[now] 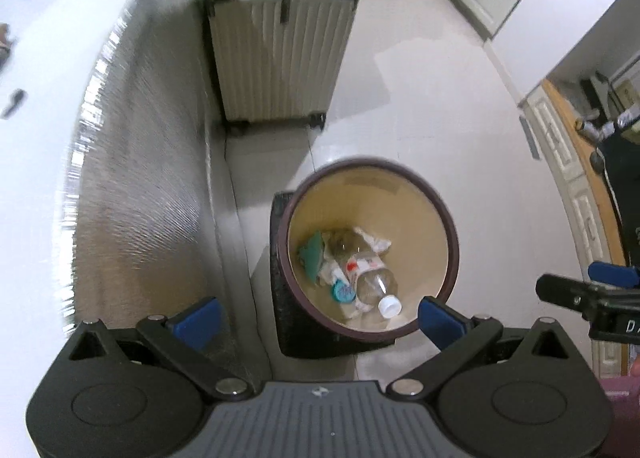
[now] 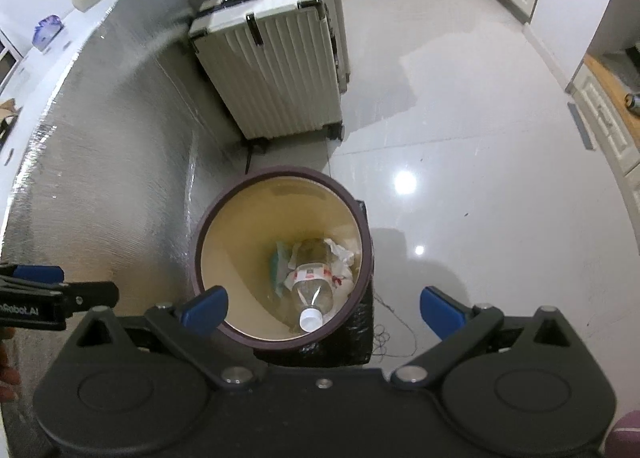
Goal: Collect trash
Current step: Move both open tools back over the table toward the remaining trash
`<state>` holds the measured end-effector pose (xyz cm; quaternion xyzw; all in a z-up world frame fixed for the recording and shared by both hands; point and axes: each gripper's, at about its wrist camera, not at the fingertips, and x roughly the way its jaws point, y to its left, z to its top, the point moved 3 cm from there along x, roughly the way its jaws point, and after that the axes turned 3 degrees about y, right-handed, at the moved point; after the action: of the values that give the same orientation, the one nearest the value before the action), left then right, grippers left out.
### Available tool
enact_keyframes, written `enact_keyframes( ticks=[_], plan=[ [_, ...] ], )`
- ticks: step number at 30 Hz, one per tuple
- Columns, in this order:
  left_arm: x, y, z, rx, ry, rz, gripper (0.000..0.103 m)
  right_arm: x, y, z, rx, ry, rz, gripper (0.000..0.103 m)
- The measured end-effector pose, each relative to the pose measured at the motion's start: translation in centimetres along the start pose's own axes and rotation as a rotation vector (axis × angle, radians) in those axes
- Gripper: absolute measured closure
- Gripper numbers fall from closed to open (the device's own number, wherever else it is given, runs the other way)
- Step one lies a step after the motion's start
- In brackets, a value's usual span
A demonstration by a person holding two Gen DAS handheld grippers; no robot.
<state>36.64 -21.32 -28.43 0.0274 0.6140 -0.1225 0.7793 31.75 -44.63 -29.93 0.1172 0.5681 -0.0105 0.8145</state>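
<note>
A round trash bin [image 1: 440,209] with a dark rim and tan inside stands on the floor below both grippers, also in the right wrist view [image 2: 224,209]. Inside lie a clear plastic bottle [image 1: 368,278] with a white cap, crumpled paper [image 1: 374,244] and a teal scrap [image 1: 314,254]; the bottle [image 2: 314,290] shows in the right wrist view too. My left gripper [image 1: 318,318] hangs open above the bin with nothing between its blue pads [image 1: 198,318]. My right gripper [image 2: 322,310] is open wide and empty over the bin.
A ribbed white suitcase [image 1: 276,53] stands behind the bin. A silver-clad counter side [image 1: 132,185] runs along the left. White cabinets [image 1: 576,185] curve along the right, with glossy tiled floor [image 2: 460,117] between. A thin cord [image 2: 394,332] lies by the bin's base.
</note>
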Motion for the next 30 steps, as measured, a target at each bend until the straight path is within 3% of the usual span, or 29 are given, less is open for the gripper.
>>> enact_keyframes(
  ticks=[8,15,30],
  plan=[
    [-6.3,1.0,-1.7,-0.047,-0.136,-0.018,0.0,-5.7,1.6,-0.6,-0.034,-0.111,0.014,0.0],
    [-11.5,3.3,-3.8,-0.106,-0.247,-0.016,0.0,-10.0,5.3,-0.5,-0.109,-0.203,0.05,0.0],
    [-21.3,17.4,-11.5,-0.269,-0.412,0.078,0.0,-13.6,21.2,-2.9,-0.258,-0.297,0.159,0.0]
  ],
)
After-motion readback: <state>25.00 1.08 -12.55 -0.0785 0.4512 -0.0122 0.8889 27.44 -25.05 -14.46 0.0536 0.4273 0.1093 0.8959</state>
